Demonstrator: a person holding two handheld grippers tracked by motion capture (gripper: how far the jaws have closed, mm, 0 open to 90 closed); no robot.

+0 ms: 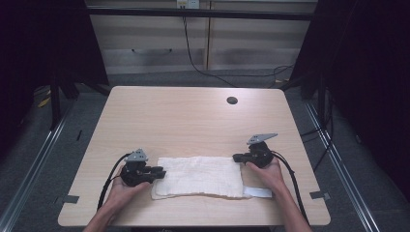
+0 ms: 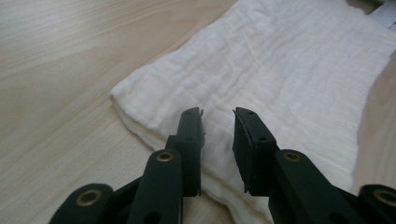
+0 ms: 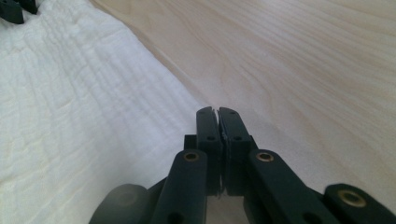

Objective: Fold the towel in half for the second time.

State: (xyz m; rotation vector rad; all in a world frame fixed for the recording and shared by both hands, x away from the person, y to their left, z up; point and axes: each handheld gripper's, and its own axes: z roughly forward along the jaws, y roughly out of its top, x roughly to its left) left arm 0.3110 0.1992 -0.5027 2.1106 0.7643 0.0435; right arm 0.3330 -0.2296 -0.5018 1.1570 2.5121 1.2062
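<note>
A folded white cloth (image 1: 198,176) lies flat near the table's front edge. My left gripper (image 1: 162,172) rests at the cloth's left end, held in a hand. In the left gripper view the cloth (image 2: 280,60) lies under that gripper (image 2: 218,112), whose jaws stand a little apart with nothing pinched. My right gripper (image 1: 236,157) sits at the cloth's far right corner. In the right gripper view the right gripper (image 3: 217,109) has its jaws pressed together on the cloth's (image 3: 70,107) edge, with a thin white sliver between the pads.
A white strip (image 1: 258,192) sticks out from under the cloth's near right corner. The wooden table (image 1: 183,116) has a dark round hole (image 1: 232,100) at the back right. Cables trail from both grippers toward the front edge. Cabinets stand beyond the table.
</note>
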